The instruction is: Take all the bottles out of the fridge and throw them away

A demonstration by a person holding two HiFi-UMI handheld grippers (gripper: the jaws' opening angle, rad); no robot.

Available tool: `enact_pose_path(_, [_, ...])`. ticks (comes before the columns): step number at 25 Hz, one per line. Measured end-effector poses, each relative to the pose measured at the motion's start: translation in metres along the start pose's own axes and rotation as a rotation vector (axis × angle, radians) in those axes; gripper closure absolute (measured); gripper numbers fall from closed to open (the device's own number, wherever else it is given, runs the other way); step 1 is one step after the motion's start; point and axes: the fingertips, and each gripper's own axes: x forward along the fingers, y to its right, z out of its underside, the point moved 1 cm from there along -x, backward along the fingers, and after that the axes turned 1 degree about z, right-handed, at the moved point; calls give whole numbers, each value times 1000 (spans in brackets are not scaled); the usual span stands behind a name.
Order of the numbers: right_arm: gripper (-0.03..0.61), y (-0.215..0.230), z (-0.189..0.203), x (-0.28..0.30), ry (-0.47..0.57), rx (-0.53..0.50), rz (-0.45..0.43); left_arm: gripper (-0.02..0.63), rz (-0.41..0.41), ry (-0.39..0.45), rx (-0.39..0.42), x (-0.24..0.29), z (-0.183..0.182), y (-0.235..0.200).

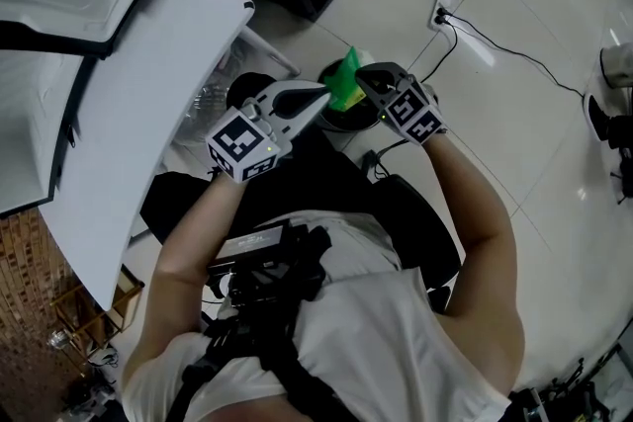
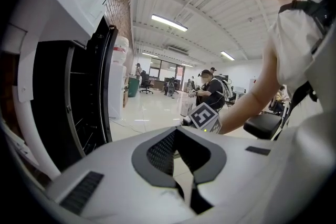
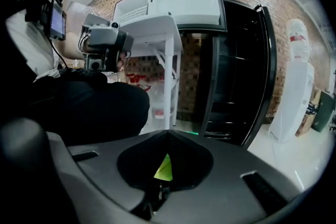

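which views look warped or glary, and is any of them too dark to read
Head view: fisheye bend, glare streaks on the floor tiles. Left gripper view: strongly warped, ceiling light blown out. Right gripper view: warped too, dim foreground nearly black, only the green item reads clearly.

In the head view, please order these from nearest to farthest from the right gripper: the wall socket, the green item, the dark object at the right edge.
1. Green item: pinched in the shut jaws of the right gripper.
2. Wall socket: up and to the right in the picture.
3. Dark object: far right edge.
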Motion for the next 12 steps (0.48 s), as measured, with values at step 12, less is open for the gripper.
enact_pose_path(12, [577,-36,84,70,-249,17,-132,598,5,-21,-57,16,17,-9])
